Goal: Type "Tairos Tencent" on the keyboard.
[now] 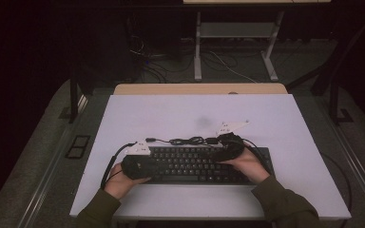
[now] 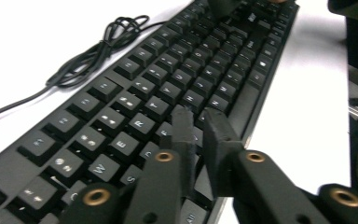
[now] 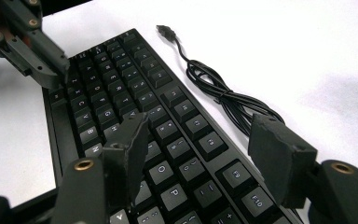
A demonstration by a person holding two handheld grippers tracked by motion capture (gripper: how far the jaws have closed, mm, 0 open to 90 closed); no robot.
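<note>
The keyboard (image 1: 195,164) lies flat near the front edge of the white surface (image 1: 171,114), and I see my 2 hands over its ends. My left tongs (image 2: 198,128) hang nearly closed above its letter keys, empty, while my right tongs (image 3: 205,154) stand wide over its other end. Beyond it the cable (image 1: 190,140) lies bundled on the surface.

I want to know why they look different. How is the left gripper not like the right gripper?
The left gripper has its jaws nearly together, a thin gap between them; the right gripper has its jaws spread wide. The left gripper sits over the letter keys at the left end of the keyboard; the right gripper sits over the right end, nearer the coiled cable. Both are black, hand-held and grip nothing.
</note>
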